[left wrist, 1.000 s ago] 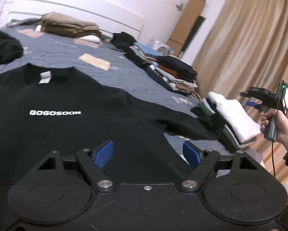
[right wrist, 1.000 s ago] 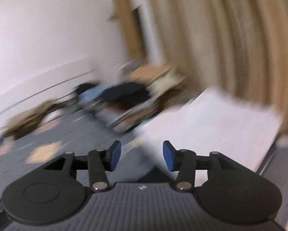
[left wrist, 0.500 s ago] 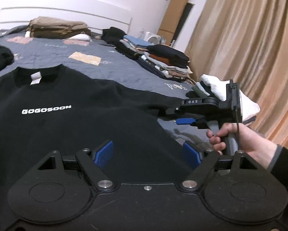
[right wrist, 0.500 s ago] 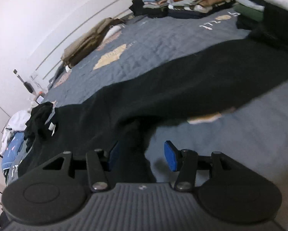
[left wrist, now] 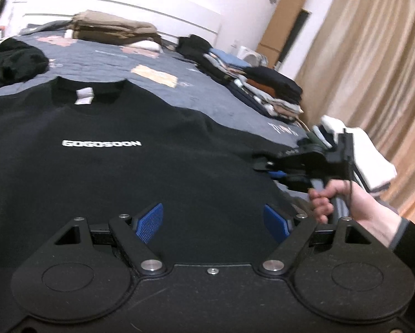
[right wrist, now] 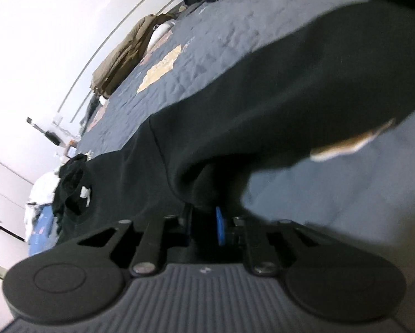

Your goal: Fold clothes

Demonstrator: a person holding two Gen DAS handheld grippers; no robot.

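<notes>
Since the last frames the right gripper (right wrist: pixel 204 222) has come down from the air onto the sweater (left wrist: pixel 118 166) and its jaws have gone from a narrow gap to pinched together on black cloth at the underarm, where the sleeve (right wrist: pixel 304 88) meets the body. One sweater, black, white chest lettering, one white neck label, spread flat front-up on the bed (left wrist: pixel 207 97). Two grippers. Left gripper (left wrist: pixel 214 222): jaws wide apart, blue pads over the sweater's lower front, holding nothing; contact with the cloth cannot be told. From the left wrist view the right gripper (left wrist: pixel 271 172) sits at the sweater's right edge, one hand (left wrist: pixel 343 199) on its handle. One sleeve runs outward from the pinch, flat on the bed. Beyond the sweater's right side: one stack with a white top (left wrist: pixel 357 149), then one longer row of folded clothes (left wrist: pixel 251 83). Beyond the collar: one tan folded pile (left wrist: pixel 115 27). Left of the collar: one loose black heap (left wrist: pixel 10 61).
</notes>
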